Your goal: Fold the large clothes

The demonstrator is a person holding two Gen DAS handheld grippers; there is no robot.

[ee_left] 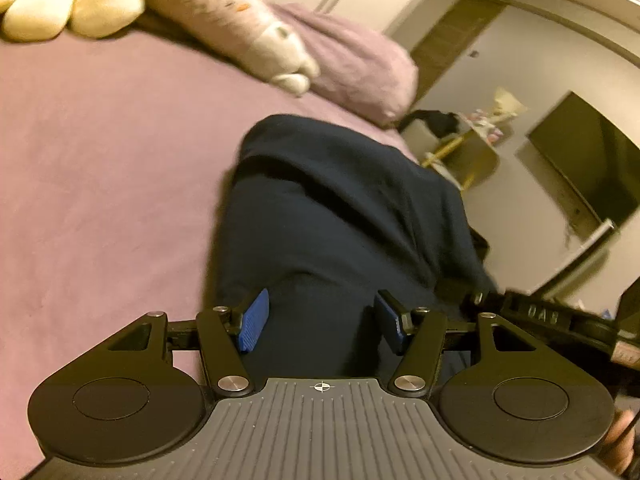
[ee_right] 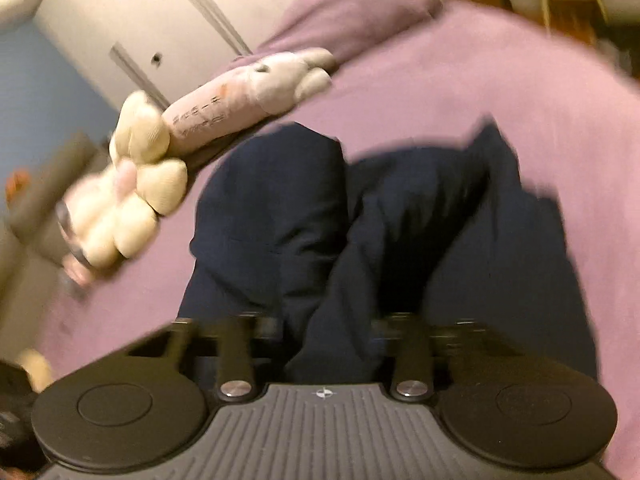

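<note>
My left gripper [ee_left: 320, 322] stands wide, its blue pads [ee_left: 253, 320] apart over the navy garment [ee_left: 340, 220], gripping nothing. The garment lies bunched on the purple bed [ee_left: 100, 160], near a plush toy [ee_left: 224, 4] and pillow [ee_left: 360, 60]. On my right gripper [ee_right: 326, 332], cloth and blur hide the fingertips; I cannot tell its state.

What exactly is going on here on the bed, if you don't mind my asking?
A person with a handheld gripper in each hand is folding a dark navy garment on a bed with a purple sheet. The left gripper is open, its blue-padded fingers straddling the cloth. The right gripper is blurred by motion and buried in fabric, so its state is unclear. The garment lies bunched, not flat. A flower plush and a long plush toy lie nearby.
</note>
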